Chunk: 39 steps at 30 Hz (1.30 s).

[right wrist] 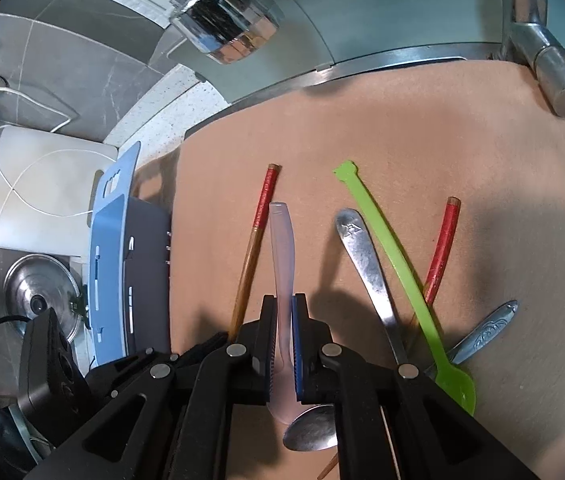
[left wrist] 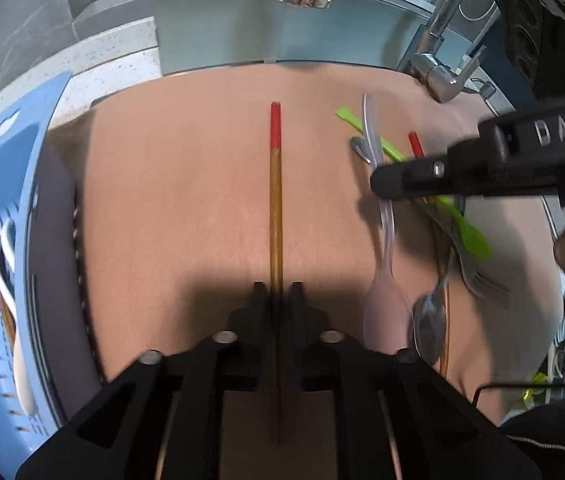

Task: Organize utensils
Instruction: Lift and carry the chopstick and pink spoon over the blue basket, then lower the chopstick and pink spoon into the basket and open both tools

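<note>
Tan mat [left wrist: 170, 200] laid over the sink area, faucet [right wrist: 226, 28] hanging above its far edge. Blue caddy [left wrist: 10, 184] stands just off the mat's left edge; a white utensil and some wooden sticks already sit inside it.

Left gripper [left wrist: 278, 292]: pointed steeply down at the mat. One red-tipped chopstick [left wrist: 275, 208] runs straight out between its fingers, red end far from the camera. Jaws are narrow, with a thin gap visible on each side of the stick; pads do not look pressed on it. The chopstick lies flat on the mat, alone, near the middle.

Right gripper [right wrist: 284, 320]: jaws clamped on the handle of a clear plastic spoon [right wrist: 282, 248]. The handle stands up past the fingertips; the bowl sits down between the fingers, near the camera. From the left wrist view the same spoon [left wrist: 386, 280] hangs under the right gripper's fingers [left wrist: 402, 178], bowl toward the near edge of the mat.

Remaining pile, on the right side of the mat:
- green spoon [right wrist: 386, 256], long handle, lying diagonally
- metal spoon [right wrist: 366, 264], handle crossing under the green one
- second red-tipped chopstick [right wrist: 442, 248], partly under the green spoon
- fork [left wrist: 478, 276], tines toward the near edge
- one more metal handle [right wrist: 490, 328] poking out right of the green spoon

All pile items touch or overlap.
</note>
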Motion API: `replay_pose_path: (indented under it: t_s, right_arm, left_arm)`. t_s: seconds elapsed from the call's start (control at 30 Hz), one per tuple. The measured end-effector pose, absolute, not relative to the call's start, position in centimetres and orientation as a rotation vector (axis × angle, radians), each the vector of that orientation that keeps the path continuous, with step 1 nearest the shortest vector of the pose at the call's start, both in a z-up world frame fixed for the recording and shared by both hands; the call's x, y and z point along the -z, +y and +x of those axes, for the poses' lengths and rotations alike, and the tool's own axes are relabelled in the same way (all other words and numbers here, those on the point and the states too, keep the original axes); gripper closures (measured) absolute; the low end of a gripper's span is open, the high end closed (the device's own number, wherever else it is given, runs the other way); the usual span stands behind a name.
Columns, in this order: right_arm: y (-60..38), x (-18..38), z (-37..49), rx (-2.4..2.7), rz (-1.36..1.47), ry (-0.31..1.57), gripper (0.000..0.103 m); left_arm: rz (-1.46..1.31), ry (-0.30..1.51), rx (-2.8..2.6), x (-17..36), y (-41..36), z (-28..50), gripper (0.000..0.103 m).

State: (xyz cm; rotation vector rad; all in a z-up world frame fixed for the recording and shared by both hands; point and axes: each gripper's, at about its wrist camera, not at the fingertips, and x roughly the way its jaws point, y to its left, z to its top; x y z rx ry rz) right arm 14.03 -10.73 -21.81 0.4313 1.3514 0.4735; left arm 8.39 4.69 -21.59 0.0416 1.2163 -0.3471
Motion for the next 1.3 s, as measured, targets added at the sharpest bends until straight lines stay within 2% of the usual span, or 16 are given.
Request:
replay_pose_path:
  t_s: [0.1,0.13,0.17,0.37,0.6,0.9,1.1,1.3]
  right_arm:
    - [-10.6,22.4,14.3,-0.47,0.428,1.366,0.096]
    - [-10.7,22.6,14.4,-0.467,0.428,1.37,0.096]
    - [-10.7,22.7,14.4,-0.464,0.432,1.373,0.096]
    - [-10.9,21.4,14.0,-0.489,0.451,1.347,0.096]
    - [-10.0,18.2,13.6,-0.549,0.464,1.297,0.096]
    - [-3.6,13.3,13.1,-0.685,0.406,1.231,0.096]
    - [3.2,12.6,13.1,-0.768,0.336,1.241,0.096]
    - [10.0,14.7,13.0,-0.817,0.258,1.31,0.096]
  left_arm:
    - [0.076,1.193,0.338,21.7,4.0,9.6,0.089]
    - [0.077,1.192,0.344,21.7,3.8,10.0,0.096]
    - [0.082,1.192,0.343,21.7,3.8,10.2,0.098]
    - [-0.029,1.174,0.367,20.2,5.4,9.8,0.098]
    - [-0.134,1.088,0.372,16.2,8.1,7.7,0.098]
    - [-0.2,0.975,0.254,12.0,16.0,5.9,0.098]
    - [-0.246,0.987,0.114,13.4,22.2,5.0,0.098]
    - [-0.286,1.036,0.038,16.2,25.9,4.5,0.098]
